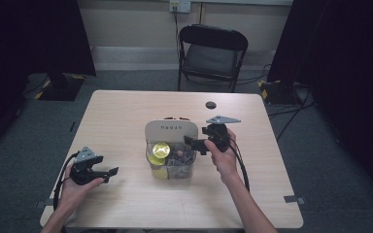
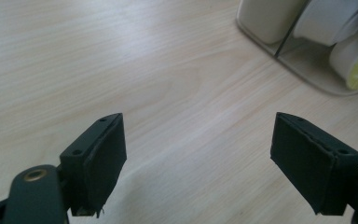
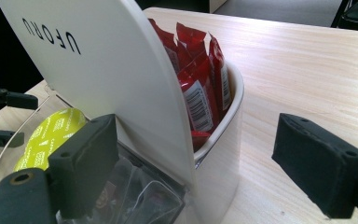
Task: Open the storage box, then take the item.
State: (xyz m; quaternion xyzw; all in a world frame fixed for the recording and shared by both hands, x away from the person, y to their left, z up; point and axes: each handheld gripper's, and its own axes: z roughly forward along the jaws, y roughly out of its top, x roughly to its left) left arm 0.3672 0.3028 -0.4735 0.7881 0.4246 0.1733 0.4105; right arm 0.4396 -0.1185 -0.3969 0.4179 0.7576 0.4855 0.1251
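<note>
Wooden surface [image 1: 126, 194] carrying white organizer [image 1: 171, 130] at centre, red sachets [image 3: 200, 88] standing in far compartment. Right gripper [image 1: 194, 143] hovering just right of it, jaws gaping, empty. Left gripper [image 1: 110, 174] resting near-left, wide open, empty.

Left tongs [image 1: 110, 173] gaping, low; right tongs [image 1: 193, 142] gaping, seemingly raised

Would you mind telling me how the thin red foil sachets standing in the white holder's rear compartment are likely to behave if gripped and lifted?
The thin red foil sachets look flat and crinkled, so probably light and floppy, bending above the grip. Their glossy film may slip between the right gripper's open jaws. They stand packed together in the white holder, so neighbours might drag out too.
</note>
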